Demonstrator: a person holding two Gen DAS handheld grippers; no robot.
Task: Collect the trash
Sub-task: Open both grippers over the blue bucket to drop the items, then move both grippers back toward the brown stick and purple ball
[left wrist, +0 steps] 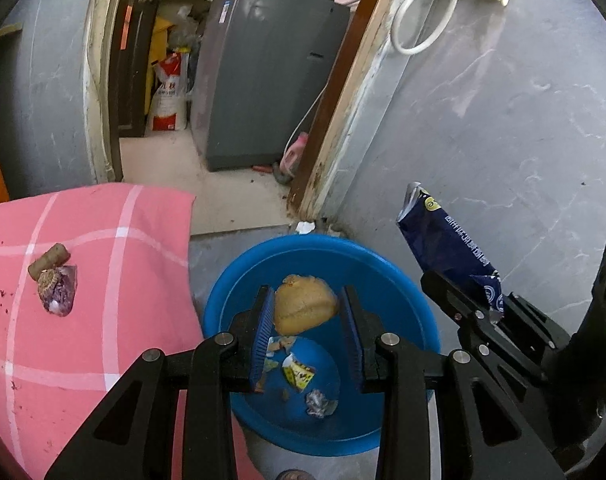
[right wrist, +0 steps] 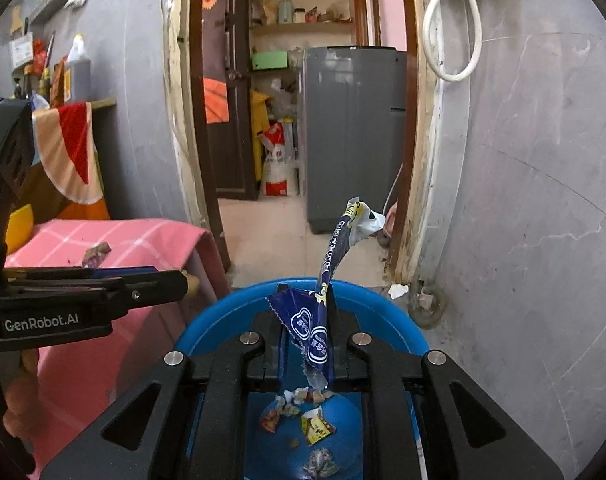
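Trash is split between a blue basin (left wrist: 223, 304) and a pink checked cloth (left wrist: 103, 240). Left wrist view: the left tongs (left wrist: 305, 320) hang over the basin, spread, with a yellowish bun (left wrist: 303, 308) between their blue pads; whether the pads touch it I cannot tell. Scraps of wrapper (left wrist: 299, 376) lie on the basin floor, and a purple wrapper (left wrist: 59, 292) rests on the cloth. Right wrist view: the right tongs (right wrist: 307, 340) are clenched on a dark blue snack wrapper (right wrist: 315, 332) above the basin (right wrist: 383, 312), its long end sticking upward.
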